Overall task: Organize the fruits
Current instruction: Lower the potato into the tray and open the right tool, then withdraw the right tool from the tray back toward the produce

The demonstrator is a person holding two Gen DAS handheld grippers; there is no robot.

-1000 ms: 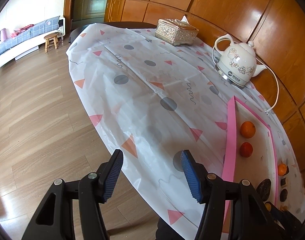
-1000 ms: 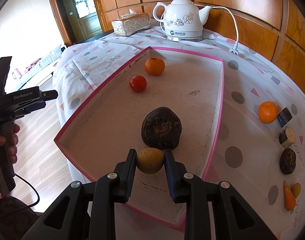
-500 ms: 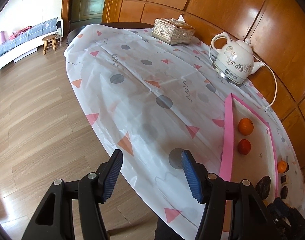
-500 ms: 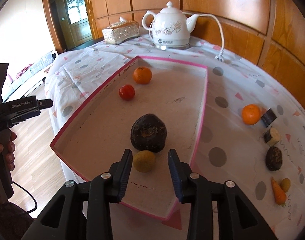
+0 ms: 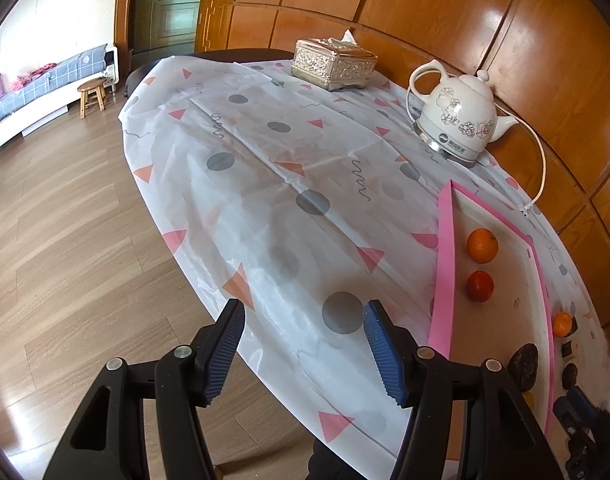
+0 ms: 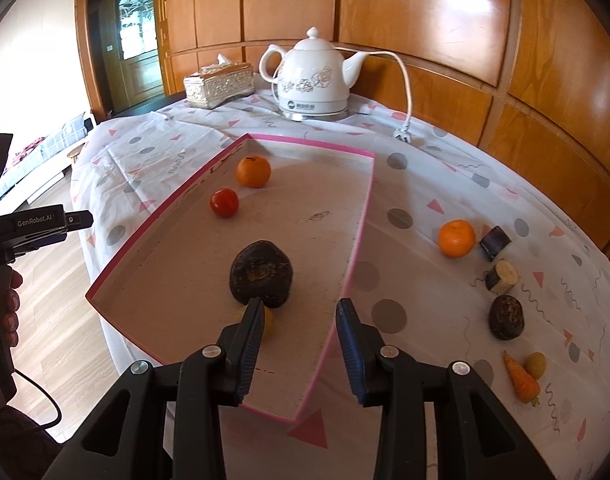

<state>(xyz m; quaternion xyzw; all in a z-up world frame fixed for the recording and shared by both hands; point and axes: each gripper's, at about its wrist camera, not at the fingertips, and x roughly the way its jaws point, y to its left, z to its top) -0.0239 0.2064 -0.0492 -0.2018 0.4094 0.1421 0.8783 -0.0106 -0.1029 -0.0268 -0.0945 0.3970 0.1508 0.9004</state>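
left wrist view:
my left gripper: jaws spread wide, nothing between them, held over the near edge of the table with the wooden floor below on the left.
tablecloth: white, printed with grey dots and coral triangles, draped over the table.
pink-rimmed tray: lies at the right side of the cloth, seen edge-on.
orange: inside the tray, at its far end.
red fruit: inside the tray, just beside the orange on the near side.
white kettle: upright on its base beyond the tray, by the wood-panelled wall.
tissue box: silver, patterned, at the far end of the table.

right wrist view:
my right gripper: jaws parted, gripping nothing, poised over the tray's near corner.
small yellow fruit: rests on the tray floor, mostly hidden behind my left finger, touching or just beside the dark fruit.
large dark fruit: sits mid-tray, apart from the orange and red fruit near the far left wall.
second orange: outside the tray, on the cloth to the right.
eggplant pieces: two cut chunks beside that orange.
small dark fruit: on the cloth nearer to me.
carrot: on the cloth beside a small yellow-green fruit.
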